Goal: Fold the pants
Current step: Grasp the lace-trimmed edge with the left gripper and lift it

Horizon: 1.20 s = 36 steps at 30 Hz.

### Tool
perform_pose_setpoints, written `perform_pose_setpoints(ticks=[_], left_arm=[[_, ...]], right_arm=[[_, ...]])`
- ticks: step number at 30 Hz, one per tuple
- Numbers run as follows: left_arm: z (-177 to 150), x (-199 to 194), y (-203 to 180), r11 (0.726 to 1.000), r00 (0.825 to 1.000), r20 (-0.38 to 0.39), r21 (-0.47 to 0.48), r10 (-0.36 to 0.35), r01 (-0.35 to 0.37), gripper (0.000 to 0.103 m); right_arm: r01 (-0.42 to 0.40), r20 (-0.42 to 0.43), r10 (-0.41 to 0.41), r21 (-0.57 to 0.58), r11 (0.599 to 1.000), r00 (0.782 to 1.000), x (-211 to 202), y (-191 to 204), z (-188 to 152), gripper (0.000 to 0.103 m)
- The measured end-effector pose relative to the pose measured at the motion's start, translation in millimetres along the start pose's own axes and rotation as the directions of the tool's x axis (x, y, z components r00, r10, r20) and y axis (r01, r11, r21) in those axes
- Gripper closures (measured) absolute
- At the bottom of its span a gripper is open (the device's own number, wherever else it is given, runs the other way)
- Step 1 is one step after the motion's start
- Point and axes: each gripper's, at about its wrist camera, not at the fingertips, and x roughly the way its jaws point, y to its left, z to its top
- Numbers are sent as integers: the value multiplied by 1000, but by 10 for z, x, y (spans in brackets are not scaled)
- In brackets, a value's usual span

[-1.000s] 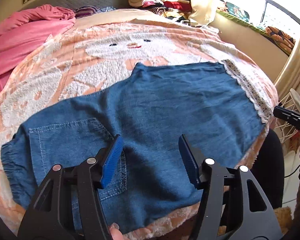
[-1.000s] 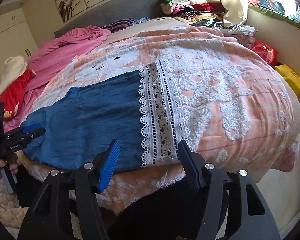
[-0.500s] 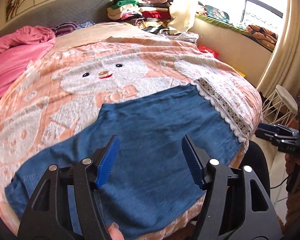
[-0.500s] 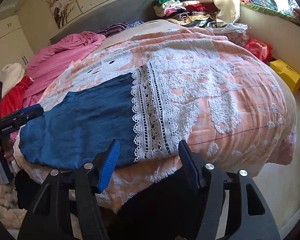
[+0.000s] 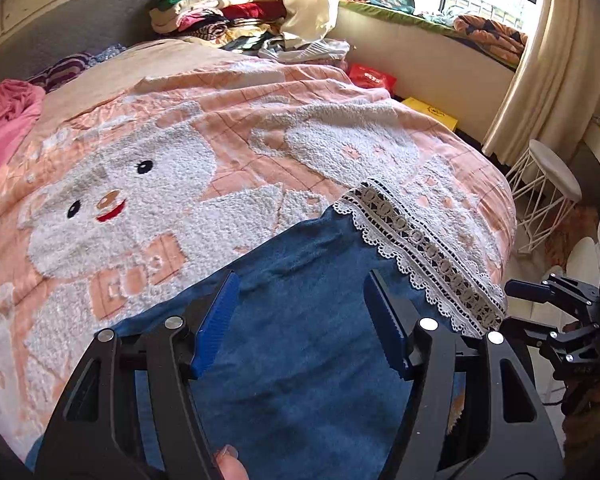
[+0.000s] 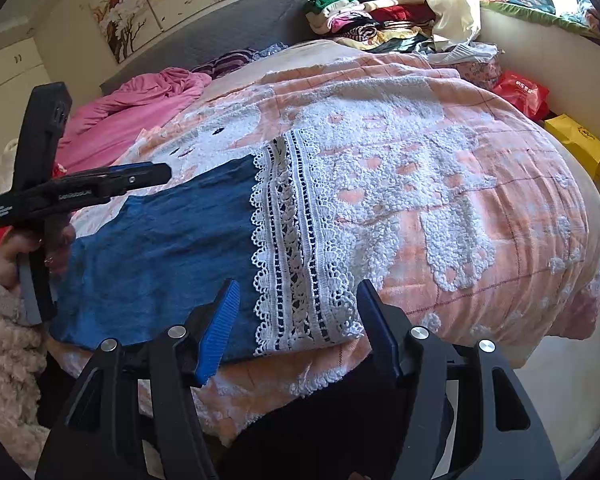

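Right wrist view: pants [image 6: 160, 248] lie flat on the bed [image 6: 480, 184], unfolded; left gripper [image 6: 140, 174] and right gripper [image 6: 296, 320] hover open, empty.

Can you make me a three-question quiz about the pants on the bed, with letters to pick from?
1. Where are the blue pants?
A on the pink bedspread
B on the stool
C on the floor

2. What colour is the lace trim on the pants?
A red
B white
C green

3. What is the right gripper doing?
A squeezing the pants
B holding a box
C open, holding nothing

Answers: 1 A, the pants lie spread flat on the bedspread. 2 B, the lace band is white. 3 C, its jaws stand apart with nothing between them.
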Motion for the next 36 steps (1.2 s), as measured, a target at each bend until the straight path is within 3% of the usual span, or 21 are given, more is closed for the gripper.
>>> perform_pose_setpoints(ticks=[4, 11, 18, 20, 28, 33, 36], left_arm=[[140, 306, -75, 999, 999, -43, 53, -11, 13, 46], [307, 699, -57, 996, 994, -95, 67, -50, 56, 48], [437, 935, -162, 985, 975, -162, 63, -151, 163, 75], [465, 972, -183, 980, 971, -169, 68, -172, 185, 75], [506, 1142, -172, 967, 960, -181, 101, -215, 235, 71], [469, 1115, -200, 963, 957, -176, 99, -230, 250, 71], [424, 1106, -252, 958, 953, -183, 110, -241, 264, 72]], right_arm=[[-5, -8, 5, 8, 1000, 1000, 78, -40, 17, 43], [-28, -28, 28, 19, 999, 999, 243, -107, 29, 43], [-52, -30, 53, 44, 998, 998, 346, -174, -10, 44], [-70, -33, 71, 28, 997, 997, 310, -147, -10, 54], [-166, -40, 167, 43, 985, 985, 328, -118, 47, 58], [-172, -62, 175, 55, 984, 983, 455, -105, 63, 58], [-180, -65, 183, 45, 983, 981, 418, -73, 78, 70]])
